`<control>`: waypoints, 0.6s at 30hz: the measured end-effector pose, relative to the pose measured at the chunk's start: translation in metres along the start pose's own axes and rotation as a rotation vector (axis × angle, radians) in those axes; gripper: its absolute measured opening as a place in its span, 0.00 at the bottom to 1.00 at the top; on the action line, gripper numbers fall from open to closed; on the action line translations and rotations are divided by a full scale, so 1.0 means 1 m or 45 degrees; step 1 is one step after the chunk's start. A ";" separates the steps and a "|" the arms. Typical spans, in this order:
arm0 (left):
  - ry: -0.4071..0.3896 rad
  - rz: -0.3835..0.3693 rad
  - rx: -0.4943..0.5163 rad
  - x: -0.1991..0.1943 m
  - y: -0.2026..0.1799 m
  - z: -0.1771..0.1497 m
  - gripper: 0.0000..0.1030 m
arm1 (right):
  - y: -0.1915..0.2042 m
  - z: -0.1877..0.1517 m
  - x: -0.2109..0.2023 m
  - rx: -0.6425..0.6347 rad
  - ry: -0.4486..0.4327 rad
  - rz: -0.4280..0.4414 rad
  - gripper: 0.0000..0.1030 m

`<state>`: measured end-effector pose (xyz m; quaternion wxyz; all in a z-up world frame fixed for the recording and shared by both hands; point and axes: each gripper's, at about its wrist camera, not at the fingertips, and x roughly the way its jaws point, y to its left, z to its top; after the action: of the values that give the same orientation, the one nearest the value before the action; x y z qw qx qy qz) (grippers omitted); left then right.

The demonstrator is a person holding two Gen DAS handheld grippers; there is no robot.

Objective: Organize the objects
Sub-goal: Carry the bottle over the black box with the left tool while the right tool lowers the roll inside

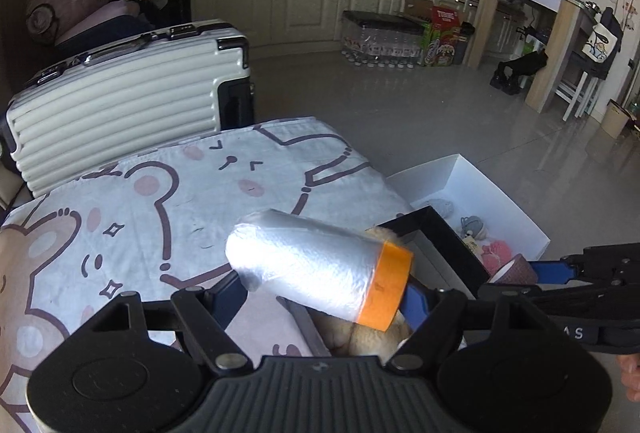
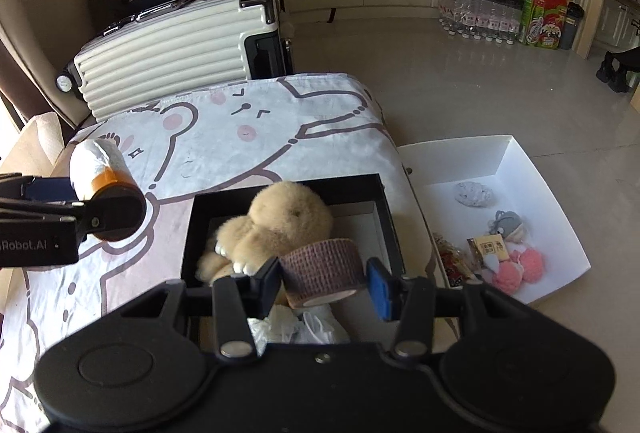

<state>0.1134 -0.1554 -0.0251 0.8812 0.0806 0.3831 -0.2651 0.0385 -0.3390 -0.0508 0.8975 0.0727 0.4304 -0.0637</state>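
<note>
My left tool [image 1: 320,297] is clamped on a plastic roll [image 1: 320,265]; my right tool [image 2: 326,279] grips a brown tape roll [image 2: 324,267] above the black box [image 2: 192,229] holding a plush toy [image 2: 280,221].

Bear-print bed [image 2: 248,121] bears black box [image 2: 192,233]; white tray [image 2: 560,193] beside.

The cloth [image 2: 224,137] is white with brown-outlined bears and pink cheeks. Near its right edge a black box [image 2: 288,189] holds a tan plush [image 2: 288,221], and past that edge a white tray [image 2: 532,169] carries pink pompoms [image 2: 520,271] and a grey toy [image 2: 508,223]. The roll [image 1: 316,265] is silvery with an orange band, the tape [image 2: 324,265] is brown and woven, the pads [image 2: 380,287] are blue, and the suitcase [image 2: 172,53] is cream with black trim.
</note>
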 end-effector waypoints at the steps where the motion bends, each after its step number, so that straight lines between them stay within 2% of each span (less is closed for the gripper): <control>1: -0.001 -0.011 0.016 0.002 -0.004 0.000 0.76 | -0.001 -0.002 0.002 -0.007 0.013 0.005 0.46; 6: -0.005 -0.055 0.102 0.012 -0.022 0.002 0.76 | -0.005 -0.006 0.007 -0.038 0.037 0.011 0.46; 18: 0.019 -0.267 0.227 0.046 -0.060 0.010 0.76 | -0.019 -0.017 0.027 -0.022 0.112 0.036 0.46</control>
<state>0.1144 -0.2281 -0.0476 0.8350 0.1202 0.3709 -0.3882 0.0389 -0.3562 -0.0841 0.8791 0.0735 0.4689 -0.0440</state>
